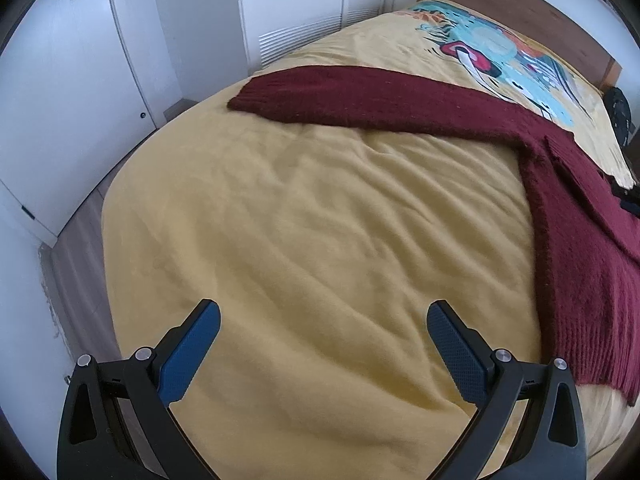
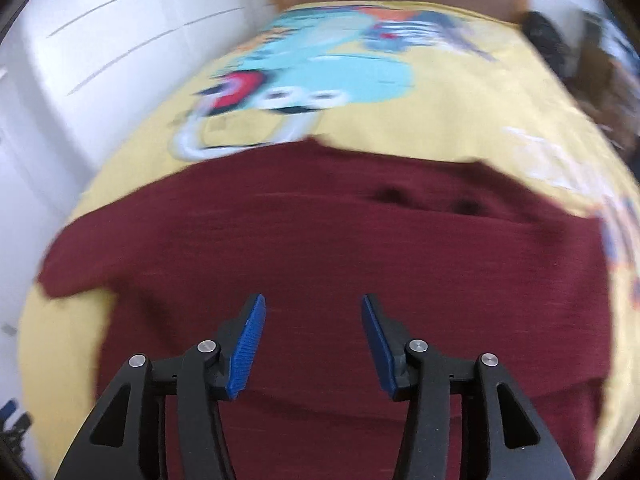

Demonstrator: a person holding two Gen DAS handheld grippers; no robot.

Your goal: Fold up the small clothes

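Sweater [image 1: 568,216]: dark red knit garment lying flat on the bed; in the left wrist view it runs down the right edge of the frame, with one sleeve [image 1: 344,96] stretched across the upper middle toward the upper left.
Sweater, right wrist view [image 2: 320,240]: fills the centre and lower half of the frame, blurred; two dark spots near its upper edge, too smeared to identify.
Bedspread [image 1: 304,220]: yellow, softly wrinkled, covering the bed; bare cloth occupies the centre of the left wrist view.
Printed picture [image 1: 500,56]: turquoise, red and white design on the bedspread, upper right of the left wrist view, beyond the sleeve; upper centre of the right wrist view.
Headboard [image 1: 520,4]: brown wood, along the top right.
Left tongs [image 1: 323,316]: bottom of the frame, jaws spread wide with blue pads [image 1: 192,352] facing inward; nothing between them, bare bedspread beneath.
Right tongs [image 2: 313,304]: bottom centre of the frame, jaws parted to a moderate gap, gripping nothing; sweater fabric is seen through the gap, and contact with it cannot be told.
Door [image 1: 68,60]: white, with a dark handle, upper left of the left wrist view.
Wardrobe [image 1: 304,4]: white, with slatted vents, top centre.
Floor [image 1: 80,232]: pale wood strip at the left, beside the bed.
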